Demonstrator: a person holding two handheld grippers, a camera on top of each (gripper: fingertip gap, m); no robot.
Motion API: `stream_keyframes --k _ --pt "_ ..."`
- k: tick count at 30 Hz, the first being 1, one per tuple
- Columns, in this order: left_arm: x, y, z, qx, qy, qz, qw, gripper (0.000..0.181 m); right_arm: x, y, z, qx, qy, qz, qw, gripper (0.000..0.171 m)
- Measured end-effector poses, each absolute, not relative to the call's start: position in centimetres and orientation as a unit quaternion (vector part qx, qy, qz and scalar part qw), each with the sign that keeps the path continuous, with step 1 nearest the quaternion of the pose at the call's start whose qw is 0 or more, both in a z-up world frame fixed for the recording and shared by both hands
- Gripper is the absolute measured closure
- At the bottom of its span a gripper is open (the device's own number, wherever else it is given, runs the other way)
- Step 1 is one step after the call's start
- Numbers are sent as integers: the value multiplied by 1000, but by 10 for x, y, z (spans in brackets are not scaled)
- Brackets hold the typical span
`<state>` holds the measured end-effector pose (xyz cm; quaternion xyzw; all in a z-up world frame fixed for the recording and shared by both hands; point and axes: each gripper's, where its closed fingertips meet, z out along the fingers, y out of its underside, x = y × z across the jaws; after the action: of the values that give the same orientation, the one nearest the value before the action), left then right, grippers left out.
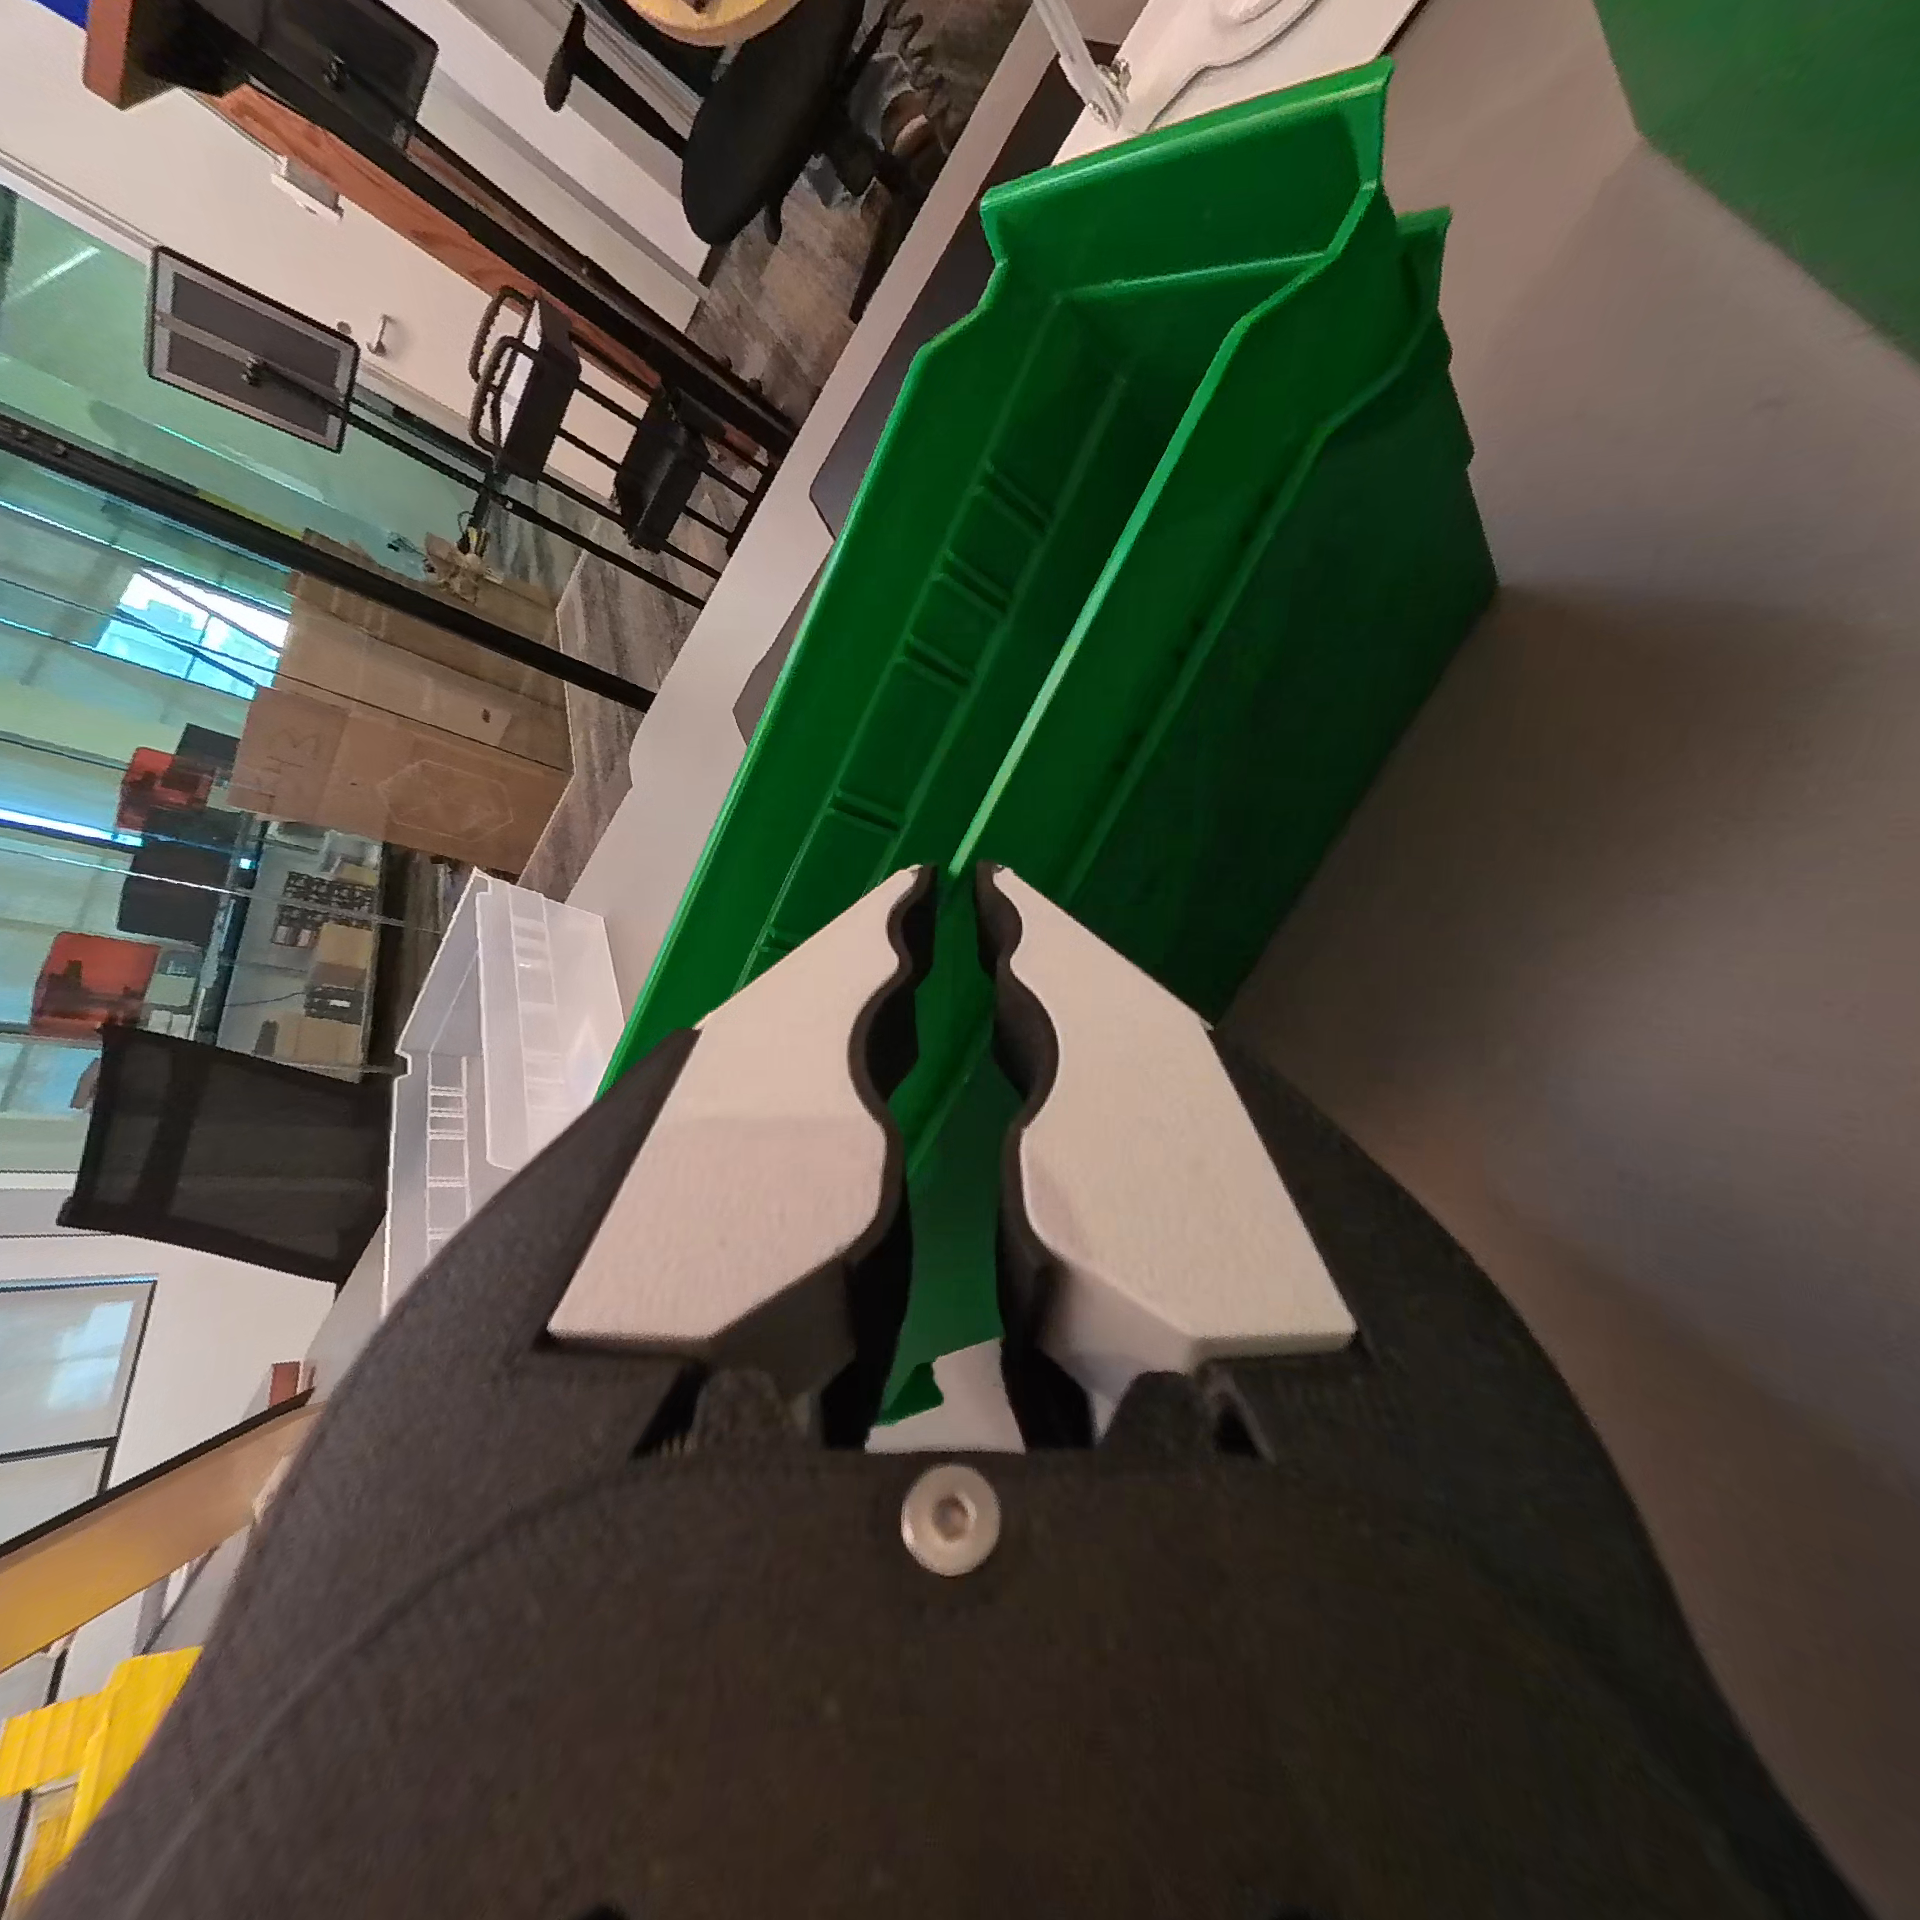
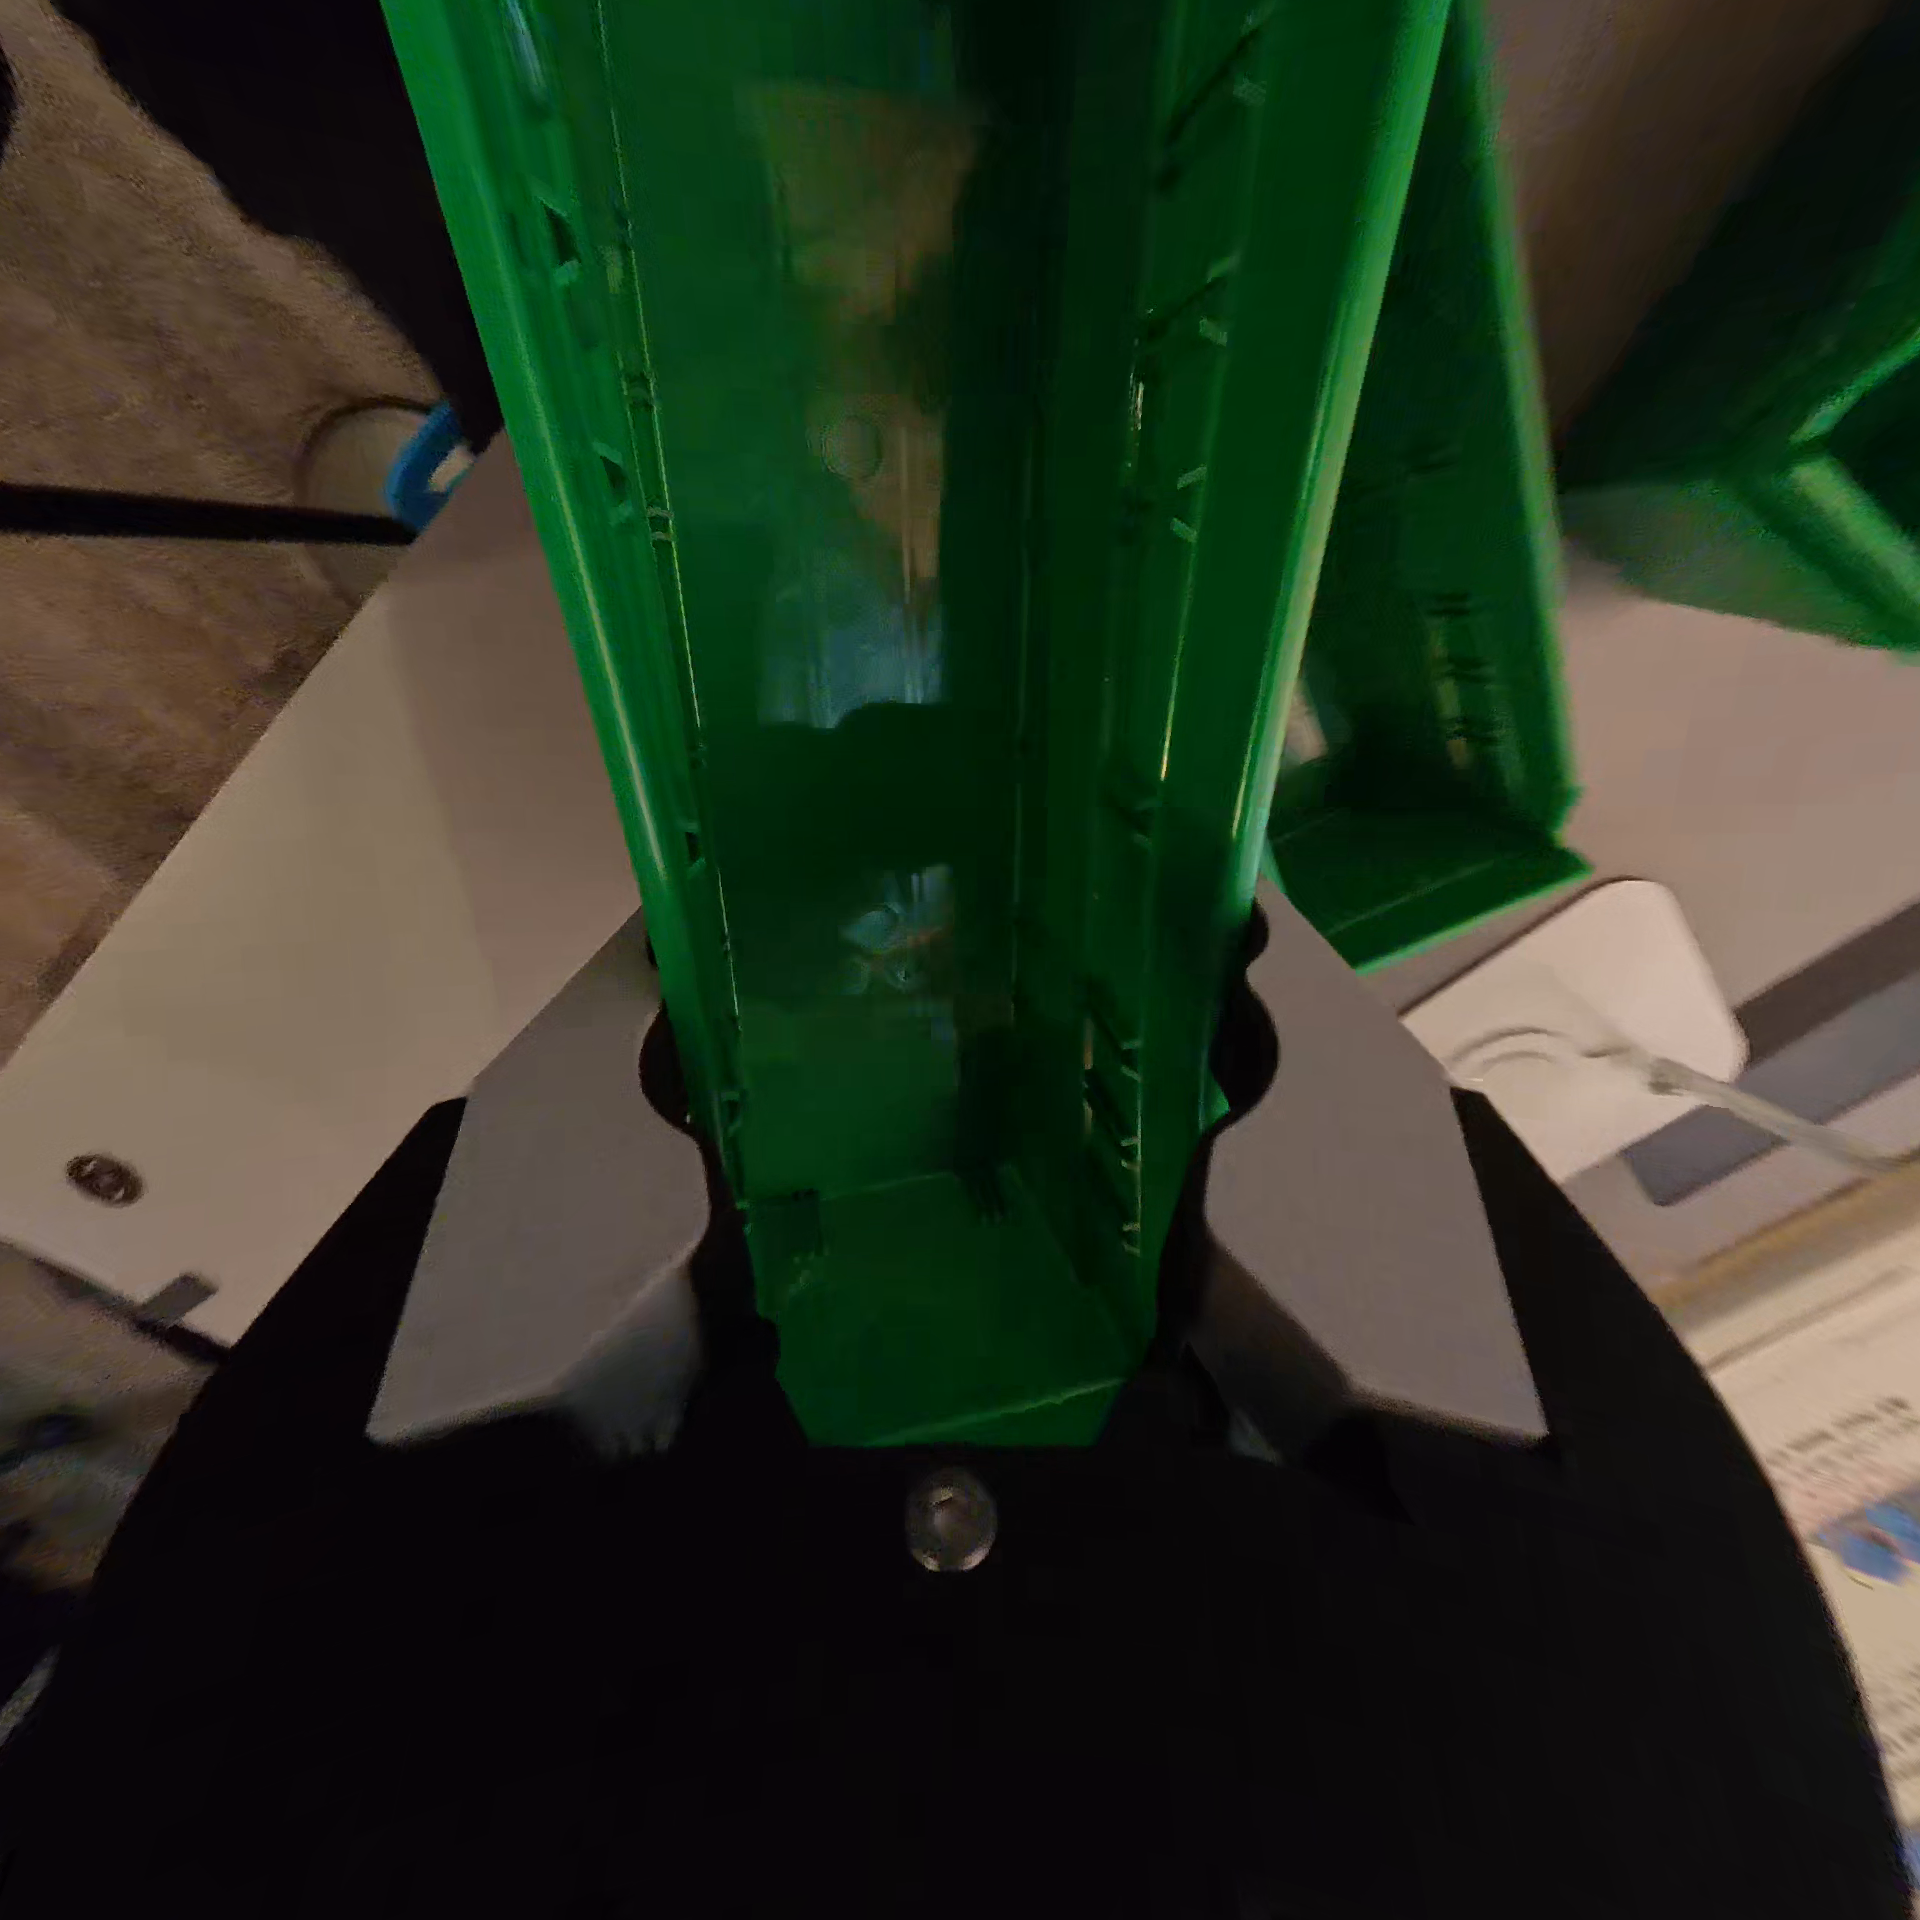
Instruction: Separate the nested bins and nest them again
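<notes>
Green bins: two green bins (image 1: pixel 1039 582) are seen in the left wrist view, one nested inside the other, lying on the white table (image 1: pixel 1610 935).
Left hand-held gripper (image 1: pixel 958 883): its grey fingers (image 1: pixel 790 1122) are nearly closed, pinching a thin green wall at the near end of the nested pair.
Right hand-held gripper (image 2: pixel 951 935): it is clenched across a narrow green bin (image 2: pixel 883 571), one finger pressed on each outer side wall, with the bin's open inside turned to the camera.
Other green bins: a second green bin (image 2: pixel 1434 623) is seen just right of the held one; a blurred third (image 2: pixel 1787 468) lies farther right.
Surroundings: a clear plastic bin (image 1: pixel 499 1039) is seen to the left in the left wrist view, with cardboard boxes (image 1: pixel 405 727) far behind it.
</notes>
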<state>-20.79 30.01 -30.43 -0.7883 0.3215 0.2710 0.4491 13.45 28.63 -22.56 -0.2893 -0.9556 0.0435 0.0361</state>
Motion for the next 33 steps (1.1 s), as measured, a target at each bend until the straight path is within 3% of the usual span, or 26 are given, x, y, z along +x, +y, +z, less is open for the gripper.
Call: stream_keyframes --k 14,18,22,29,33 --pt "-207 298 -304 -788 323 271 448 176 152 307 -348 -162 -984 -69 10 71" --pt "-207 298 -304 -789 321 272 448 176 160 320 -369 -128 -986 -107 8 60" --pt "-207 299 -304 -790 320 272 447 176 159 333 -371 -122 -981 -146 27 42" --pt "-204 297 -306 -796 324 256 442 169 172 328 -340 -202 -970 -135 -10 41" --pt "-205 294 -303 -797 326 246 444 167 162 324 -297 -273 -956 -107 -6 51"
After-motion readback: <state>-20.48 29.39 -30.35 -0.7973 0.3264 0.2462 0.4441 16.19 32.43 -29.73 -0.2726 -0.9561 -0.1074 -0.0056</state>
